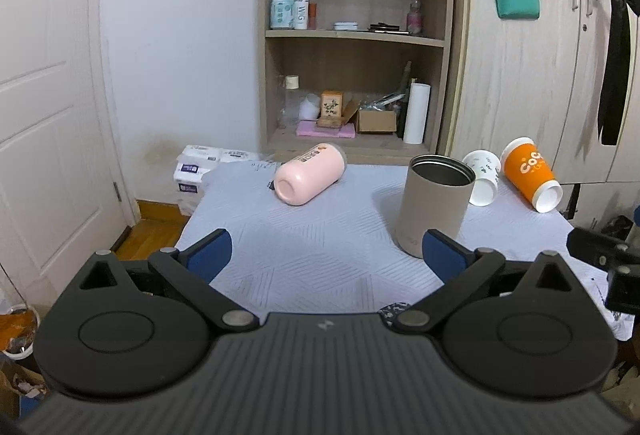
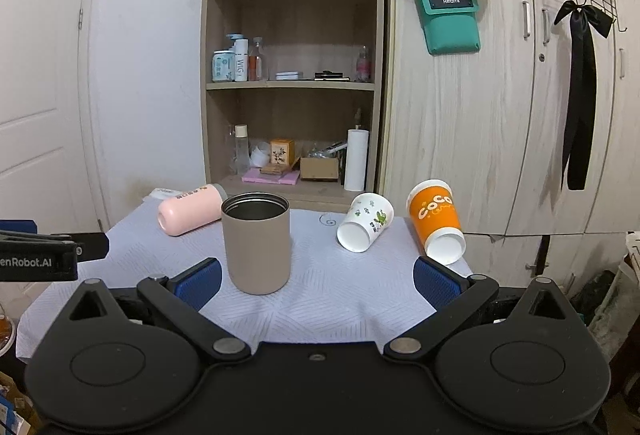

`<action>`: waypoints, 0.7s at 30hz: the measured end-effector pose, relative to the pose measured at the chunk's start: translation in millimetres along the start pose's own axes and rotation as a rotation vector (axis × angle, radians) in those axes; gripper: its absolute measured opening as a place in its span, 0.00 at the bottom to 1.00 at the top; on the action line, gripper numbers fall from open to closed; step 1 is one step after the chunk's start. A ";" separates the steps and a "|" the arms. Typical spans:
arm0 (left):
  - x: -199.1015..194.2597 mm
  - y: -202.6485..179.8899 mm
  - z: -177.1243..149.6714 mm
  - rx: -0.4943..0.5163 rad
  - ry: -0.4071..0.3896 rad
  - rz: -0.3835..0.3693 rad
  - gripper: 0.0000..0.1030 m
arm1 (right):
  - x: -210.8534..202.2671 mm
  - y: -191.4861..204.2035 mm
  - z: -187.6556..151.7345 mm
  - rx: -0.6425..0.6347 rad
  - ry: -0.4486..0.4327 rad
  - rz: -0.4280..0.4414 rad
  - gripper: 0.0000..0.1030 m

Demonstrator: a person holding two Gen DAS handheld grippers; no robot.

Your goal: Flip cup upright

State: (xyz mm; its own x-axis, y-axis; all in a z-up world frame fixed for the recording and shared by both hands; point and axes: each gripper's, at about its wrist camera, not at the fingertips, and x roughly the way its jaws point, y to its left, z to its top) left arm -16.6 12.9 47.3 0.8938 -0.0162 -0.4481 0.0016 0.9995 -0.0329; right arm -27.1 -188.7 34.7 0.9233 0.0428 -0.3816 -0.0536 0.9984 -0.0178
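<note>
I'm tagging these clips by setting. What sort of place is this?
Probably a room in a home, perhaps a bedroom or storage corner: an open wooden shelf with toiletry bottles, wardrobe-style cupboard doors, and a cloth-covered table holding cups.

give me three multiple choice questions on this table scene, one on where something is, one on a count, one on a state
1. Where does the orange cup lie?
A. at the right end of the table
B. inside the tan cup
C. on the shelf

2. How many cups lie on their side?
A. one
B. three
C. five

3. How is the tan cup standing?
A. tipped over
B. upside down
C. upright, mouth open at the top

Key:
1 A: in the right wrist view it is the rightmost cup on the table, beside the white cup.
2 B: the pink cup, the white cup and the orange cup all lie down.
3 C: its open rim faces up and the dark inside shows.

Both the left gripper and the right gripper are open and hold nothing.
</note>
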 end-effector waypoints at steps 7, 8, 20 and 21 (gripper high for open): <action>3.4 2.5 -0.5 -0.010 0.025 0.016 1.00 | -3.1 3.4 0.5 -0.009 -0.005 -0.006 1.00; 4.1 2.8 -0.8 -0.011 0.026 0.016 1.00 | -4.1 4.8 0.4 -0.016 -0.009 -0.010 1.00; 9.5 -0.2 -0.9 0.003 0.037 0.047 1.00 | -5.6 11.6 0.4 -0.037 -0.016 -0.017 1.00; 9.6 0.0 -1.2 0.004 0.039 0.048 1.00 | -5.3 12.1 0.5 -0.037 -0.015 -0.015 1.00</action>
State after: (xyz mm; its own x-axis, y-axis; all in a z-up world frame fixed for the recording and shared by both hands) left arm -8.6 12.8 41.9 0.8748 0.0302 -0.4835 -0.0384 0.9992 -0.0070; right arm -32.5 -176.8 36.9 0.9297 0.0290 -0.3672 -0.0539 0.9969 -0.0579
